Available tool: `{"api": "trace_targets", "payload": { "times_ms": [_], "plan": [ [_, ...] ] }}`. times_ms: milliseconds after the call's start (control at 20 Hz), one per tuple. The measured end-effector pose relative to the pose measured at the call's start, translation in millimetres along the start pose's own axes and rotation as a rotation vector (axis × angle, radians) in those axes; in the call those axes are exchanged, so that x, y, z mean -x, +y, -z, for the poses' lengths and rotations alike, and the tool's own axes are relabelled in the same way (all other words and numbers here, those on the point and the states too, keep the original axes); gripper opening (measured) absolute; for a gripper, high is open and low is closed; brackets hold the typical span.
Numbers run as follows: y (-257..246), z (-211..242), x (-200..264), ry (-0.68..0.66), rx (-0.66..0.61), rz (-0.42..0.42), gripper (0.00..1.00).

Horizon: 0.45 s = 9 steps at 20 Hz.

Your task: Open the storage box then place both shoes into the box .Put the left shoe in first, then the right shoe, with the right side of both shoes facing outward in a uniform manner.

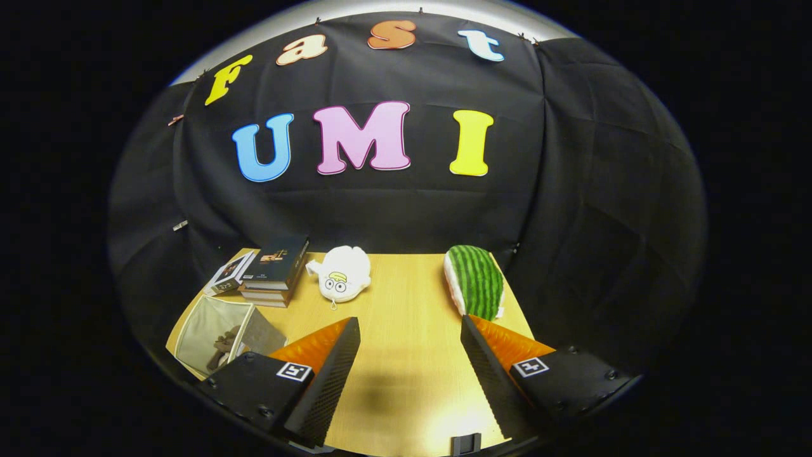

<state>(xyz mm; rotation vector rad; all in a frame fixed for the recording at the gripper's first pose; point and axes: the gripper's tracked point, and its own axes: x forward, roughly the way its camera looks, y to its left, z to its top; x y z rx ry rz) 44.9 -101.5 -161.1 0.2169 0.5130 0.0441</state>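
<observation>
Black cloth drapes the booth behind a light wooden counter [406, 355], seen from above along the gripper [411, 330]. Its jaws stand wide apart and released, gripping nothing, with bare wood between them. Each finger is black and ribbed on the inner face, orange on the outer, and each carries a small square black-and-white marker tag on its base; the pattern holds no readable words.

Left of the left finger [330, 374], at the counter's near left corner, sits the storage box [219, 339], a pale grey fabric bin tipped so its open mouth faces the camera. Something brown [223, 346] lies inside it; whether it is a shoe cannot be told.

Beyond the box, at the far left of the counter, rests a stack of books [273, 273]. The top one has a dark cover with small printing too fine to read, and a lighter book or booklet [228, 274] leans against the stack's left side, its cover equally illegible.

Just right of the books lies a white plush slipper [342, 274] with a cartoon face: round eyes and a yellow patch. Well apart from it, at the far right of the counter and just ahead of the right finger [488, 368], lies a second plush slipper [476, 282], striped green like a watermelon with a white edge.
</observation>
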Motion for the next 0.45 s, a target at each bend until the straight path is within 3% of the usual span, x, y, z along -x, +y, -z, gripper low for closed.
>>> {"api": "trace_targets", "payload": {
  "times_ms": [450],
  "plan": [
    [-24.5, -28.7, 17.2, -0.16, 0.09, -0.025, 0.98]
  ]
}}
